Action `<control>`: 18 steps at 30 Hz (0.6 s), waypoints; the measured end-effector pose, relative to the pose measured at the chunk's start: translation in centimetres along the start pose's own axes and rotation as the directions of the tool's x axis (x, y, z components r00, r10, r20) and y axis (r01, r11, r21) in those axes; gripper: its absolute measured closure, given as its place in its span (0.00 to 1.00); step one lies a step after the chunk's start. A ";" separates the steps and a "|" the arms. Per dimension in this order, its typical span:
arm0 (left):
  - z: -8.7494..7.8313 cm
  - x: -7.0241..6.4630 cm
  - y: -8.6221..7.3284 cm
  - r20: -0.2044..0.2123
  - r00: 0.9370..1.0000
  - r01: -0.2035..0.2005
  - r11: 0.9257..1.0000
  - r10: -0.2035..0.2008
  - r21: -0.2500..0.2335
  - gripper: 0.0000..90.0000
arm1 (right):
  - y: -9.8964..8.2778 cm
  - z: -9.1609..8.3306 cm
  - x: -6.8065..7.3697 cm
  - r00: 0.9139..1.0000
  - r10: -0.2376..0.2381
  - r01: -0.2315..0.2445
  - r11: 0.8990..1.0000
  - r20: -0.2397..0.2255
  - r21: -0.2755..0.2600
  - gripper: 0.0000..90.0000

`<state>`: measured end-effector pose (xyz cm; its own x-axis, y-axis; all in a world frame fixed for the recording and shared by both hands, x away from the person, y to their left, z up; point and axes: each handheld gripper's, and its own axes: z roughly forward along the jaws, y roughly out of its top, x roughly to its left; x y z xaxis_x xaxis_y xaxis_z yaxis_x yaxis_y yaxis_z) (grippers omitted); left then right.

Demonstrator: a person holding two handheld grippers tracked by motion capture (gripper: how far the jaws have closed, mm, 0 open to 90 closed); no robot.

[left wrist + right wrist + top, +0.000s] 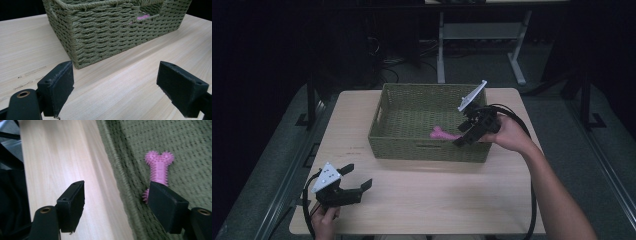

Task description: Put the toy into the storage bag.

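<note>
A: Status entry. Pink bone toy (441, 133) lies flat on the floor of the woven basket (402, 145), near its front wall, towards the right. Judged from that, the placing looks done; what is left is to clear the right gripper (463, 138) off the basket.

B: Jaws on the right?

A: Spread wide, nothing between them. In the right gripper view one jaw stands over the tabletop (62, 157), the other over the basket interior, so the gripper straddles the basket's front rim (117, 177). The toy (159, 170) lies past the jaw on the basket side, its near end hidden behind that jaw. Touching or just apart: cannot tell.

B: Left gripper?

A: Left gripper (353, 182) sits low at the near left corner of the tabletop, well apart from the basket. Jaws spread, empty. Its own view looks at the basket's corner (75, 45); a bit of pink (143, 17) shows through the handle slot.
</note>
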<state>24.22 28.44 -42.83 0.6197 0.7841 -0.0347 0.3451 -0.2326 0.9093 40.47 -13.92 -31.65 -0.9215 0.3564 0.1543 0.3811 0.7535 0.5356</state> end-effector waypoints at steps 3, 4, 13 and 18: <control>0.0 0.0 0.0 0.000 1.000 -0.001 1.000 0.001 -0.001 0.15 | -0.5 0.3 0.4 1.000 -0.006 0.006 1.000 -0.004 0.000 0.33; 0.0 0.0 0.0 -0.001 1.000 -0.001 1.000 0.001 -0.001 0.15 | -0.7 0.5 0.5 1.000 -0.006 0.006 1.000 -0.009 0.005 0.33; 0.0 0.0 0.0 -0.001 1.000 -0.001 1.000 0.001 0.000 0.15 | -1.6 1.1 1.7 0.999 -0.027 0.027 1.000 -0.024 -0.005 0.32; -0.1 0.0 0.0 -0.002 1.000 -0.002 1.000 0.002 0.001 0.15 | -2.1 1.2 2.2 0.999 -0.032 0.032 0.999 -0.026 -0.009 0.32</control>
<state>24.18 28.49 -42.82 0.6192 0.7846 -0.0322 0.3443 -0.2344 0.9091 37.71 -14.04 -33.47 -0.9348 0.3180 0.1583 0.3511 0.7592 0.5480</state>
